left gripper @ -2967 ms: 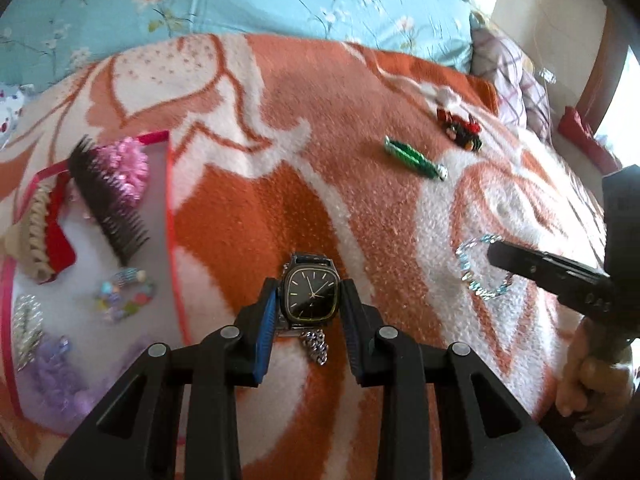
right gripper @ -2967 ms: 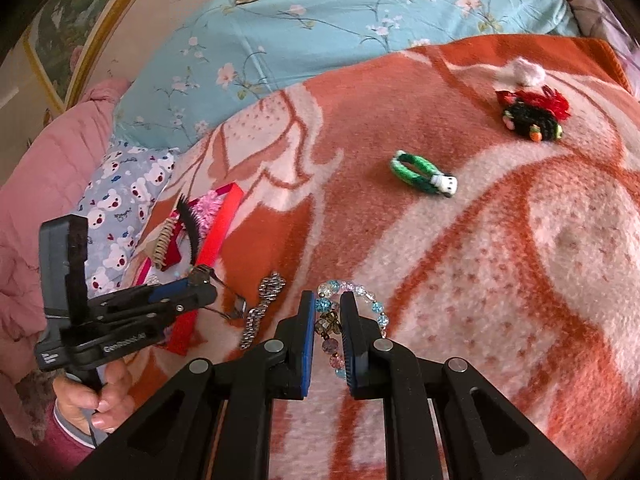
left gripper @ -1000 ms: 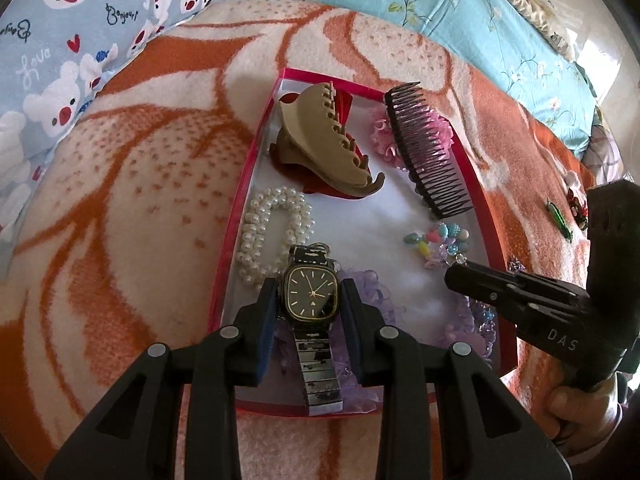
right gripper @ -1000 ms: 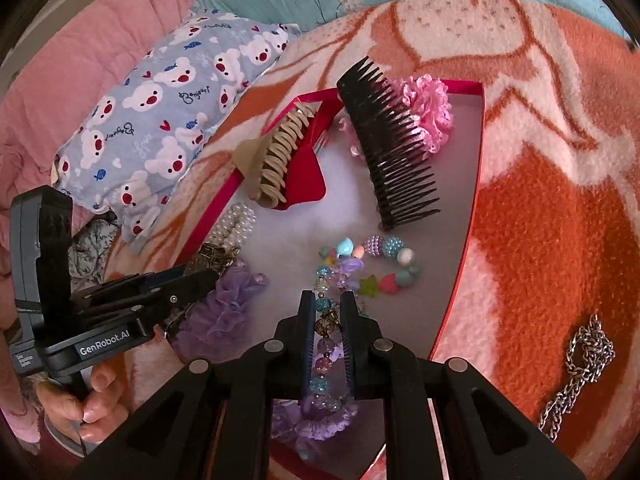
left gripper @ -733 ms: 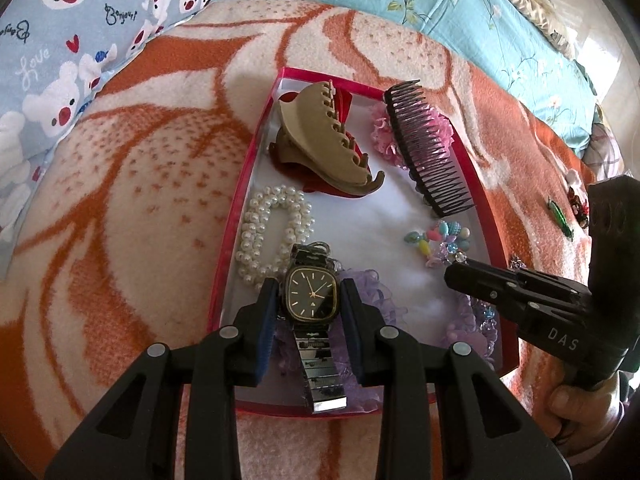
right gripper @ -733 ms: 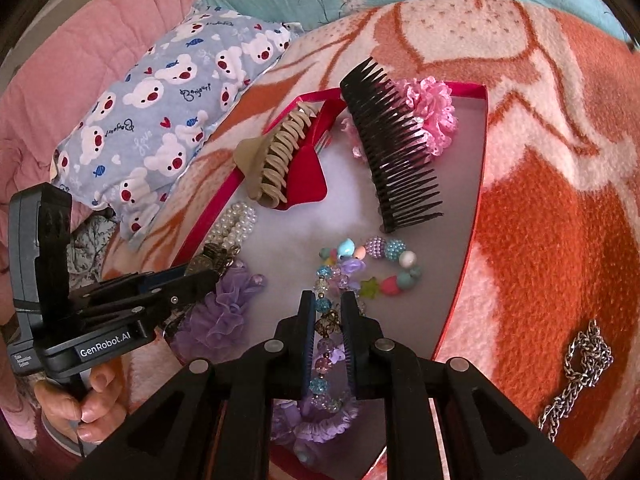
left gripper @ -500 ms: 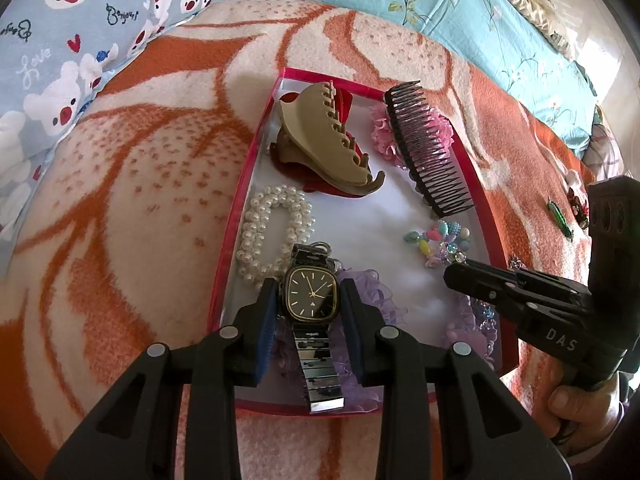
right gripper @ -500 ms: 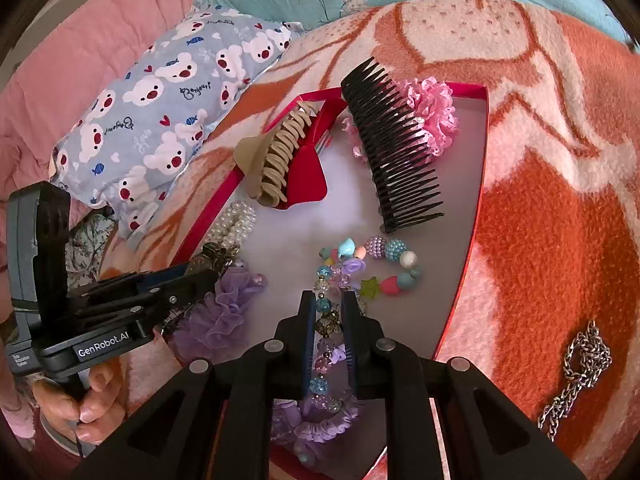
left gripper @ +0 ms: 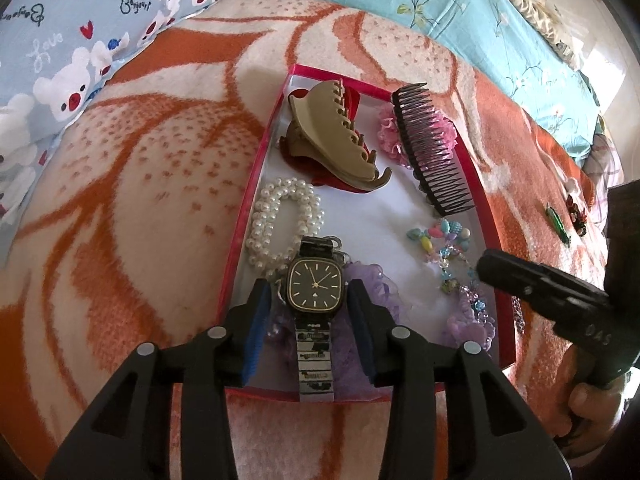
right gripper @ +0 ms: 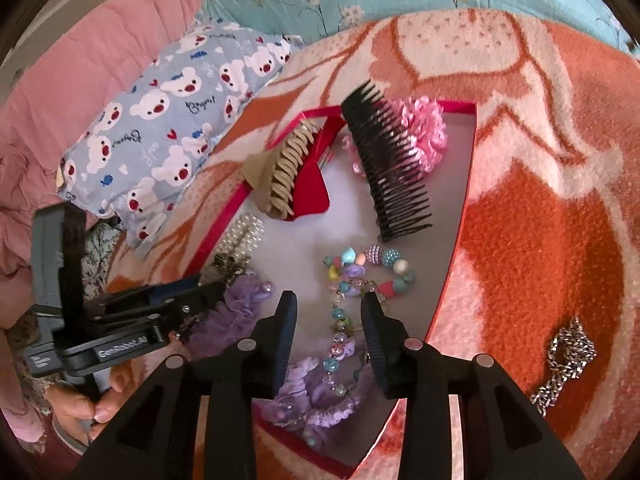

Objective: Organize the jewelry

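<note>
A red-rimmed tray (left gripper: 256,184) with a white floor lies on the orange blanket; it also shows in the right wrist view (right gripper: 460,220). My left gripper (left gripper: 312,300) is open over its near end, and the black-faced watch (left gripper: 316,286) lies free between the fingers, its band over the near rim. My right gripper (right gripper: 329,320) is open above a clear beaded bracelet (right gripper: 338,320) that lies in the tray across purple scrunchies (right gripper: 316,396). The right gripper also shows in the left wrist view (left gripper: 532,288).
The tray also holds a tan claw clip (left gripper: 336,140), a black comb (left gripper: 432,160), a pearl bracelet (left gripper: 280,220), a pink flower (right gripper: 428,128) and a coloured bead bracelet (right gripper: 372,264). A silver chain (right gripper: 564,360) lies on the blanket right of the tray. A bear-print pillow (right gripper: 168,120) lies to the left.
Both grippers have opened. The watch and the clear beaded bracelet, held until half a second ago, now lie loose in the tray.
</note>
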Tool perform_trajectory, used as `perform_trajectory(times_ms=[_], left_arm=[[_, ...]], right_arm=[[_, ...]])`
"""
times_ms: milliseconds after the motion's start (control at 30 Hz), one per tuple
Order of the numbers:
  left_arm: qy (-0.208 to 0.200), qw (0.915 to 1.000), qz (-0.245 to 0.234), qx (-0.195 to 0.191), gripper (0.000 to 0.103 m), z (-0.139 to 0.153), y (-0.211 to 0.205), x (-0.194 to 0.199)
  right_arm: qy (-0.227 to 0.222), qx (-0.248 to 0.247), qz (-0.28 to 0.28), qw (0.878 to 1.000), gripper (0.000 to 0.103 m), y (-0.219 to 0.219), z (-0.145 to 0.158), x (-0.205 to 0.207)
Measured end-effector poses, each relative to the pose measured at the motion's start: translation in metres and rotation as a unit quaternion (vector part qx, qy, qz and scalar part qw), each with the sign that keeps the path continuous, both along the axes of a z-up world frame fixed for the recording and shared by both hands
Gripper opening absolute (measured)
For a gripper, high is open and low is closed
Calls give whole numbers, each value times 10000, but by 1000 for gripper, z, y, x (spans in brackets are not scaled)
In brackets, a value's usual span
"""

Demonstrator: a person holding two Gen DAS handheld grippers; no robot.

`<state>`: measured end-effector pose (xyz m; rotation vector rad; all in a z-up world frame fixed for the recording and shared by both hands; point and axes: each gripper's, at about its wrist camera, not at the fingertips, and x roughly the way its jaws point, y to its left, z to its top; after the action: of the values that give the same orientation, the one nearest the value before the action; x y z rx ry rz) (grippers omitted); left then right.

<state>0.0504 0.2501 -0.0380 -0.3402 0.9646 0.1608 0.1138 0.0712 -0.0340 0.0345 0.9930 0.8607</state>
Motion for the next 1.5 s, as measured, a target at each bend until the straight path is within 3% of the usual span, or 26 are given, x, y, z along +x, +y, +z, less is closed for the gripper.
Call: perform_trajectory(times_ms=[367,433,567,633,1500], left_arm=[[-12,10000,57,41,51,7,-4,-6],[-17,10000,79,53,61,10,-4,-8],[-91,9998,120,142,74,19,-8,-16],[-117,9996,145,219,80,24,-11,-21],[19,9983,367,445,85,40,-11,-52]], right_arm=[[-112,104,-149,9998,47,-20,18,-7],[-101,98,-185,9997,51,-23,19,-8],[-59,136,-207,9997,71,-30,22,-11],[-113,134,-225,9996,73,-35,24,-15],[-318,-223,-120,9992,88,-49,35,-37]])
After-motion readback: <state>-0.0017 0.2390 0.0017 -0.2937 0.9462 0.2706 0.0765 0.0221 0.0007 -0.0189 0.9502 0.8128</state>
